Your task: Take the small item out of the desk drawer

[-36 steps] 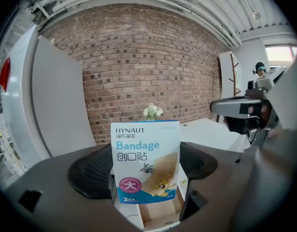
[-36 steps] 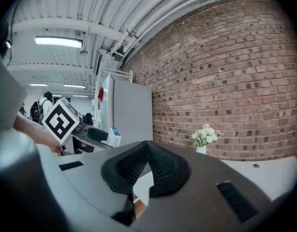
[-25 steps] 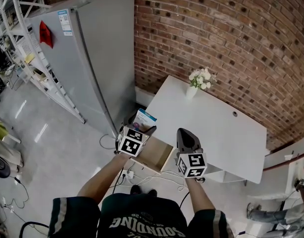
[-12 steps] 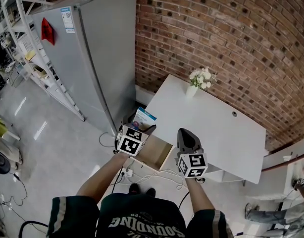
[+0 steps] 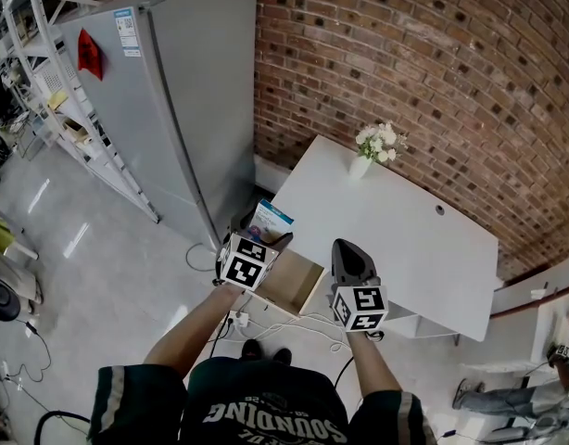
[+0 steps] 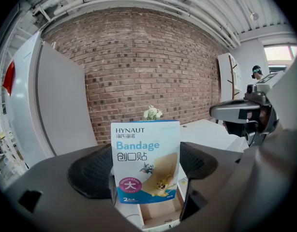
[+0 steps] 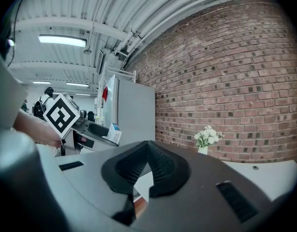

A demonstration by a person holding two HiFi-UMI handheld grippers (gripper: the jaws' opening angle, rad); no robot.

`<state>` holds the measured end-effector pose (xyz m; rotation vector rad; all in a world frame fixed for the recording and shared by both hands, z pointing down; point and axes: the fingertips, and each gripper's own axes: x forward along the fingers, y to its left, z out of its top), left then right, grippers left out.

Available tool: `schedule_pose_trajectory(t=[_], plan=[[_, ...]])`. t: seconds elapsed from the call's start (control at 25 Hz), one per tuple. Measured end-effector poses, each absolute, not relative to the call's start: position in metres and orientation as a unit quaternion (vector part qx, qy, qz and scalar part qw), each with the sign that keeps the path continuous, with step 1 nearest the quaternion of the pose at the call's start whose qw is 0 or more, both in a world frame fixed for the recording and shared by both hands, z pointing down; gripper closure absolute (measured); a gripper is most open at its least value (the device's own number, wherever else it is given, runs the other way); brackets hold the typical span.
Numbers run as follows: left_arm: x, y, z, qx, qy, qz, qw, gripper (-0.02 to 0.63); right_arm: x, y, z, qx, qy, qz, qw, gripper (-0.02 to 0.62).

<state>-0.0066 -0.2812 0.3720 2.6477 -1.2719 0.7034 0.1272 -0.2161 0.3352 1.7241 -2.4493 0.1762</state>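
My left gripper [image 5: 262, 234] is shut on a small blue and white bandage box [image 6: 145, 162], held upright between its jaws above the open desk drawer [image 5: 289, 284]. The same box [image 5: 271, 221] shows in the head view just left of the white desk [image 5: 396, 239], and in the right gripper view as a small box [image 7: 114, 133] at the left. My right gripper [image 5: 351, 260] hangs over the desk's front edge, right of the drawer, with its pads [image 7: 160, 167] touching and nothing between them. The drawer's wooden floor [image 6: 160, 211] looks bare below the box.
A grey refrigerator [image 5: 187, 91] stands left of the desk against the brick wall [image 5: 405, 54]. A white vase of flowers [image 5: 373, 151] sits at the desk's far edge. Metal shelving [image 5: 44, 82] fills the far left. Cables [image 5: 294, 327] lie on the floor under the drawer.
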Motion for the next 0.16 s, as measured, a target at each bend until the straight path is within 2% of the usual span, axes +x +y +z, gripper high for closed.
schedule_pose_trajectory(t=[0.16], plan=[[-0.0048,-0.2808,0.375,0.876,-0.42,0.231,0.061,0.167,0.1277,-0.2157,0.3386,0.573,-0.814,0.059,0.071,0.571]])
